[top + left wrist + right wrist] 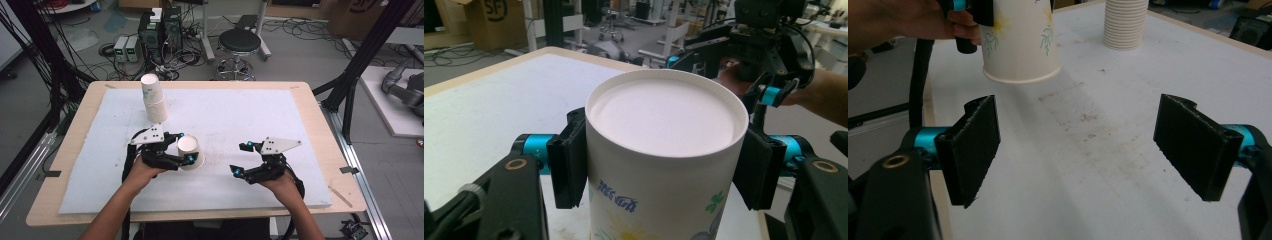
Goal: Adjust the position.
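A white paper cup (190, 152) with a flower print is held bottom up, and my left gripper (185, 148) is shut on it at the mat's front left. In the left gripper view both black pads (568, 162) press against the sides of the cup (664, 150). In the right gripper view the cup (1020, 45) hangs rim down, seemingly just clear of the mat. My right gripper (242, 158) stands open at the front right, apart from the cup. Nothing but bare mat lies between the jaws of my right gripper (1083, 150).
A stack of upside-down paper cups (154, 100) (1125, 22) stands at the back left of the white mat (240, 115), which covers a wooden table (327, 150). Beyond the table are a black stool (239, 47), computer boxes and cables on the floor.
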